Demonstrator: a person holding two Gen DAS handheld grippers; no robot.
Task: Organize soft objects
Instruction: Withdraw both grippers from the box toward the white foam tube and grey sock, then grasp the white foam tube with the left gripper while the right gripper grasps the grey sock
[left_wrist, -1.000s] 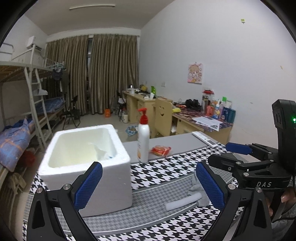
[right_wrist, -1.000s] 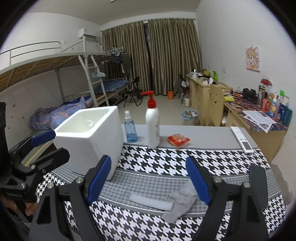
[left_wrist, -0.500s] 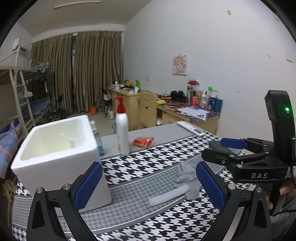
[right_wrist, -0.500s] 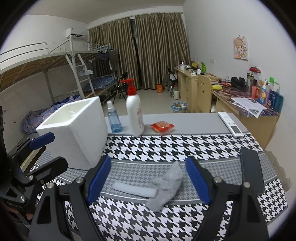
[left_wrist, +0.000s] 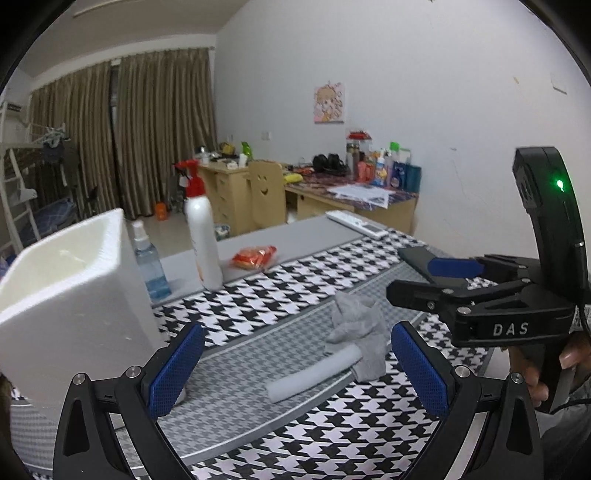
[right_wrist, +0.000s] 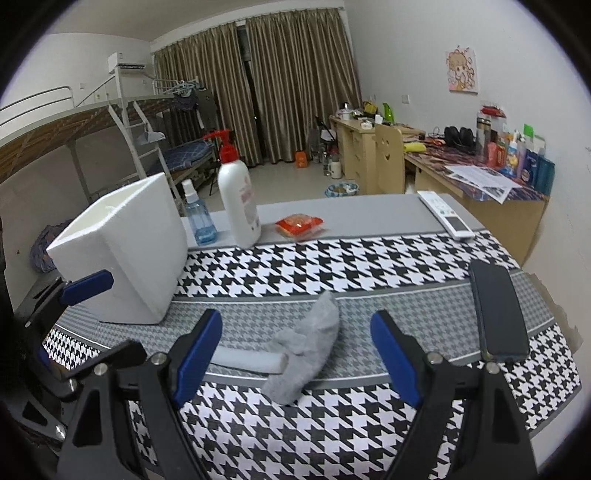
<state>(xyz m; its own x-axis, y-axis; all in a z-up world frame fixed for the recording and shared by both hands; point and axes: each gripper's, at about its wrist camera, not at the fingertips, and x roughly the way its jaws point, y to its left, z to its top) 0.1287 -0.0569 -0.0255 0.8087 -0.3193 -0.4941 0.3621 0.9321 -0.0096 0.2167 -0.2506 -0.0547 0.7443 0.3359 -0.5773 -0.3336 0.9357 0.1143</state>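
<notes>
Crumpled grey sock (right_wrist: 308, 341) lying flat on checked worktop (right_wrist: 369, 258), right of white foam box (right_wrist: 125, 251), touching a pale foam roll (right_wrist: 251, 360). Both hand-held grippers, left (left_wrist: 297, 373) and right (right_wrist: 295, 354), spread wide, empty, aimed toward sock, probably for pickup into box.

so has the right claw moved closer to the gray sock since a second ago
Yes. In the right wrist view the gray sock now sits between and near the right claw tips, while the foam box looms larger: it advanced forward.

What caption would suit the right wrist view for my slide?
Right gripper, jaws open, above a grey sock and foam roll beside a white foam box.
</notes>
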